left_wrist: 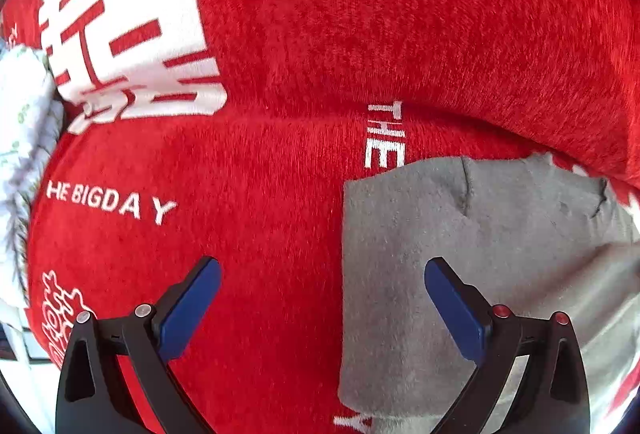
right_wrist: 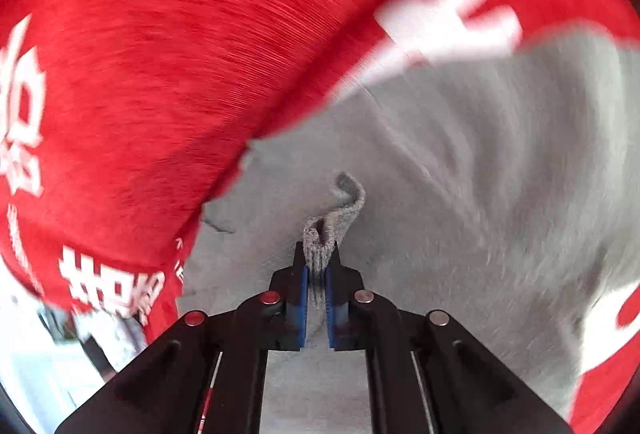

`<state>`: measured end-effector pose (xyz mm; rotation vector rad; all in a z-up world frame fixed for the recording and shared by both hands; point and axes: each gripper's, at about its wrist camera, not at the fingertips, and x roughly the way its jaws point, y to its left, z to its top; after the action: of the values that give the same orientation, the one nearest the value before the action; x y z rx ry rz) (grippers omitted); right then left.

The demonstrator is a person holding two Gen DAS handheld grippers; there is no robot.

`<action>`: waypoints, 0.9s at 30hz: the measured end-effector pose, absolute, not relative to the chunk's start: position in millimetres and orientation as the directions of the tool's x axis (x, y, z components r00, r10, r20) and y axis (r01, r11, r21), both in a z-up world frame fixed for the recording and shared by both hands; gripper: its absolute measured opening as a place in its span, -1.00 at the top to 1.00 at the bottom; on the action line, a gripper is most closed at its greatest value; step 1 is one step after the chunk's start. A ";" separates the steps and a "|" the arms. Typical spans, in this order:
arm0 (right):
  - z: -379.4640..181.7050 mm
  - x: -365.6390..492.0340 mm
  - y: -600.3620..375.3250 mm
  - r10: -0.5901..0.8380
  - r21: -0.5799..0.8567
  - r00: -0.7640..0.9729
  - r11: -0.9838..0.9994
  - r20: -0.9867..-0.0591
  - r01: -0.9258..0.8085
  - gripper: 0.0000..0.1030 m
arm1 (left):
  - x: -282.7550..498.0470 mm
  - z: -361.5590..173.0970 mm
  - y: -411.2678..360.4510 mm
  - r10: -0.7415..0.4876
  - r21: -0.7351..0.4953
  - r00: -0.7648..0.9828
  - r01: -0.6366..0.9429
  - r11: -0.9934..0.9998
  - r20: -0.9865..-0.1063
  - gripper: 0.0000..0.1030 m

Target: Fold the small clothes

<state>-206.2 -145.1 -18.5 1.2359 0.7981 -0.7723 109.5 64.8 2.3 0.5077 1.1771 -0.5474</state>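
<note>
A small grey garment (left_wrist: 440,246) lies flat on a red plush cover (left_wrist: 280,34) with white lettering. In the left wrist view my left gripper (left_wrist: 322,278) hangs open just above the garment's left edge, one blue pad over the red cover and the other over the grey cloth, nothing between them. In the right wrist view the grey garment (right_wrist: 460,174) fills the lower right, and my right gripper (right_wrist: 318,258) is shut on a pinched-up fold of its edge (right_wrist: 334,222), which sticks up between the fingers.
A crumpled pale patterned cloth (left_wrist: 24,138) lies at the left edge of the red cover (right_wrist: 160,54). White floor or furniture (right_wrist: 40,362) shows beyond the cover's lower left edge.
</note>
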 end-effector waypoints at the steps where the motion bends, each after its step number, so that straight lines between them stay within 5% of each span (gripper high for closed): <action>1: -19.6 -214.9 -143.8 -0.089 0.424 0.441 0.161 -0.893 0.891 0.84 | 108.4 -0.4 63.2 -0.116 0.110 0.299 0.643 0.758 -0.947 -0.98; 3: -28.5 -236.5 -142.2 -0.087 0.277 0.286 0.104 -0.954 0.955 0.68 | 107.9 -9.0 59.8 -0.078 0.154 0.317 0.646 0.748 -0.945 -0.98; 5: -39.0 -261.7 -138.5 -0.050 0.371 0.370 -0.017 -0.928 0.928 0.61 | 109.9 -11.4 61.3 -0.080 0.140 0.303 0.639 0.756 -0.950 -0.98; 8: -47.0 -274.7 -130.4 -0.032 0.556 0.557 -0.128 -0.830 0.821 -0.38 | 111.7 -12.3 61.8 -0.092 0.120 0.292 0.632 0.766 -0.952 -0.98; 9: -47.4 -269.9 -129.3 -0.038 0.569 0.569 -0.127 -0.821 0.813 -0.43 | 110.8 -13.7 59.0 -0.083 0.133 0.299 0.634 0.762 -0.951 -0.98; 11: -50.5 -254.2 -130.8 -0.034 0.553 0.552 -0.104 -0.833 0.827 -0.41 | 107.8 -17.2 54.7 -0.065 0.156 0.310 0.637 0.755 -0.949 -0.98; 14: -50.5 -221.7 -139.4 -0.017 0.530 0.530 -0.009 -0.848 0.848 0.81 | 103.2 -24.1 48.8 -0.028 0.198 0.332 0.627 0.753 -0.943 -0.98; 20: -52.1 -229.6 -145.1 -0.023 0.333 0.342 0.172 -0.939 0.927 0.85 | 102.8 -33.0 50.5 0.014 0.273 0.393 0.612 0.742 -0.919 -0.98; 23: -47.4 -252.2 -140.4 -0.022 0.395 0.400 0.117 -0.916 0.911 0.56 | 115.4 -26.6 59.1 -0.062 0.139 0.288 0.627 0.767 -0.956 -0.98; 26: -42.3 -258.8 -131.7 0.012 0.462 0.465 0.125 -0.885 0.878 -0.16 | 128.7 -23.1 60.3 -0.158 -0.007 0.177 0.646 0.763 -0.972 -0.98; 27: -40.8 -258.7 -129.8 0.019 0.483 0.485 0.136 -0.874 0.865 -0.18 | 132.9 -24.9 56.1 -0.171 -0.033 0.147 0.657 0.753 -0.974 -0.98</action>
<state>-258.7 -129.8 -40.8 1.2975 0.8821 -0.7445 132.9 56.1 -24.9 0.4553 1.2955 -0.6254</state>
